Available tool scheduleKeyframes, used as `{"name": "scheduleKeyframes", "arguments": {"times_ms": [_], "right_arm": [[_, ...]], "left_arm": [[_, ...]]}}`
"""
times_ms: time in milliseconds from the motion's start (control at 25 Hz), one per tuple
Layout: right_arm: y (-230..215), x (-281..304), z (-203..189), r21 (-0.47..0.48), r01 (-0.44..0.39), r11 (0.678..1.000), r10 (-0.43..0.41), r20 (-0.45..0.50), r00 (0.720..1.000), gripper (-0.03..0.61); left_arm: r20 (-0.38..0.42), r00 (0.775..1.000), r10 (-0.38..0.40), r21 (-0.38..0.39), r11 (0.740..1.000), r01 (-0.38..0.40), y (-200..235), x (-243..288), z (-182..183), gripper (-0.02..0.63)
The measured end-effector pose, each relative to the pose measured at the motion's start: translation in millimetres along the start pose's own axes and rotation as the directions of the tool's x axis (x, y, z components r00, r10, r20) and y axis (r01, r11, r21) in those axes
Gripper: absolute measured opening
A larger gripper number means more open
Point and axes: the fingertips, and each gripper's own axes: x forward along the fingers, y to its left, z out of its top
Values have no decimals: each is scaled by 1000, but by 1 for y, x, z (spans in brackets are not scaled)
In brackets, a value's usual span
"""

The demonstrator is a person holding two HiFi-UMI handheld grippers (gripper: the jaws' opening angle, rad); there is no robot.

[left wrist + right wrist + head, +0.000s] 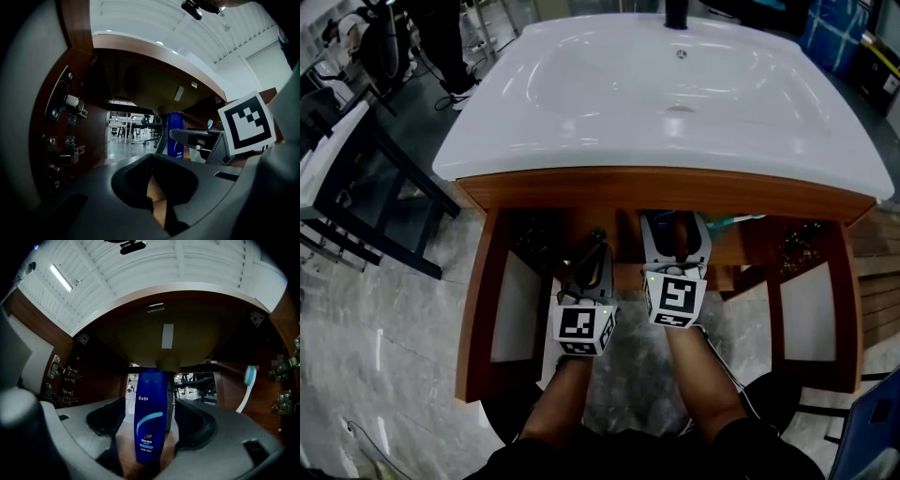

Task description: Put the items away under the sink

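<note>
A: From above, can you see into the cupboard [474,309]?

B: Hardly. The sink [581,122] overhangs it, and its wooden edge cuts off everything behind. Both tongs reach into the shadow there. Only their marker cubes and the forearms show clearly, and the tap [676,13] is cropped at the top.

A: So where is the blue bottle [151,416]?

B: The right gripper view has it. It stands upright on the wooden floor under the sink, in front of the drain pipe [171,394] and between the arms of the right tongs [150,427]. Its print is too small to read.

A: Is it held?

B: No. Those tongs stand wide open, with a gap between each pad and the bottle.

A: And the left tongs [152,161]?

B: Their tips are closed together with nothing between them – only a wedge of wooden floor shows behind the pads. In their view the bottle is off to the right, its top lost against the dark underside of the basin and its lower part crossed by an arm of the right tongs.

A: Anything else in there?

B: A toothbrush [246,387], tilted, near the right wall. Its lower end disappears behind the tongs, and I cannot tell whether it touches the wall.
</note>
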Motion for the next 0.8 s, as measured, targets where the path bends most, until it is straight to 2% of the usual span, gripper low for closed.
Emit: {"name": "scheduleKeyframes", "arguments": {"times_ms": [160,280,400,520,560,680,800], "right_arm": [[3,-18,6,4,-25,1000,25,-3,1000,313],[5,-35,15,-2,-49,999,49,-8,999,269],[3,-52,27,-11,-61,998,61,-18,998,182],[0,-59,37,-13,-58,998,57,-34,998,49],[0,-61,42,-8,-60,998,59,-44,997,27],[1,-72,66,6,-80,997,80,-93,992,20],[2,-85,101,34,-100,994,105,-166,981,20]], "left_arm": [[9,1000,-1,-3,1000,1,-2,-1,4,18],[12,1000,-4,-3,1000,4,-6,-3,11,18],[19,1000,-7,-1,1000,7,-13,-7,22,18],[10,1000,-19,-2,1000,19,-20,-9,38,18],[-1,1000,-24,-9,1000,24,-24,-11,44,18],[-52,998,-24,-61,998,20,-36,-29,67,18],[-92,996,-19,-107,994,9,-47,-49,104,18]]}}
